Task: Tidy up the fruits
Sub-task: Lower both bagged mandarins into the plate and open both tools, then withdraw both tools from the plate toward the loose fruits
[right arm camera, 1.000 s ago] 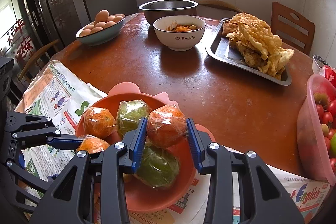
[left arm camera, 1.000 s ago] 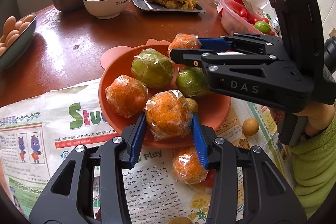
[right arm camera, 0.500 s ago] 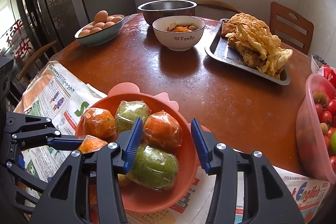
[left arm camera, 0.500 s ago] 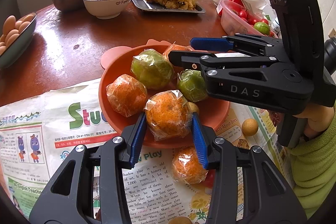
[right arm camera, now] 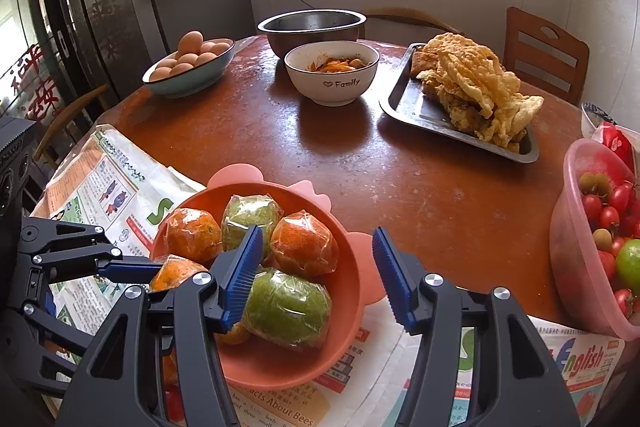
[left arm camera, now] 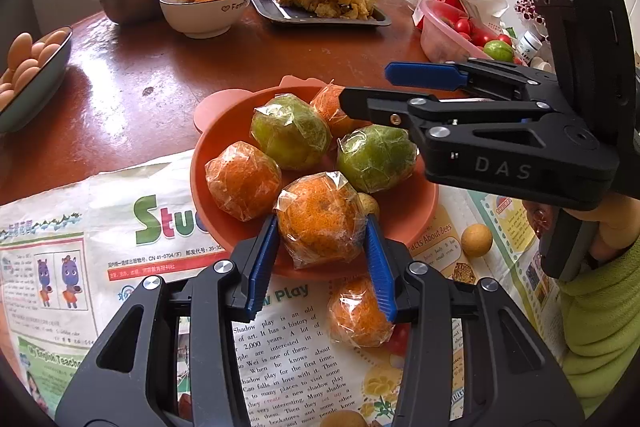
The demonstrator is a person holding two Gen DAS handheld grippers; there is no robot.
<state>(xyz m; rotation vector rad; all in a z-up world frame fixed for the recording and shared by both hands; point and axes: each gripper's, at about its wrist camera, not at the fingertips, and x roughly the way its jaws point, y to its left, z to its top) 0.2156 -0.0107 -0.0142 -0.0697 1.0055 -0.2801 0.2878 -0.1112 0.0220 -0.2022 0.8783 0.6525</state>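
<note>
The wrapped orange [left arm camera: 318,217] is grasped by the jaws of the left gripper [left arm camera: 320,259] over the near rim of the orange bowl [left arm camera: 216,147]. It should be lowered into a free gap before release. The right gripper [right arm camera: 318,275], its jaws just opened and empty, should be kept clear.

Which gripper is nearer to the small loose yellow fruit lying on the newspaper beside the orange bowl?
Left. The left gripper sits beside the yellow fruit, jaws shut on a wrapped orange. The right gripper reaches over the bowl, farther away.
</note>
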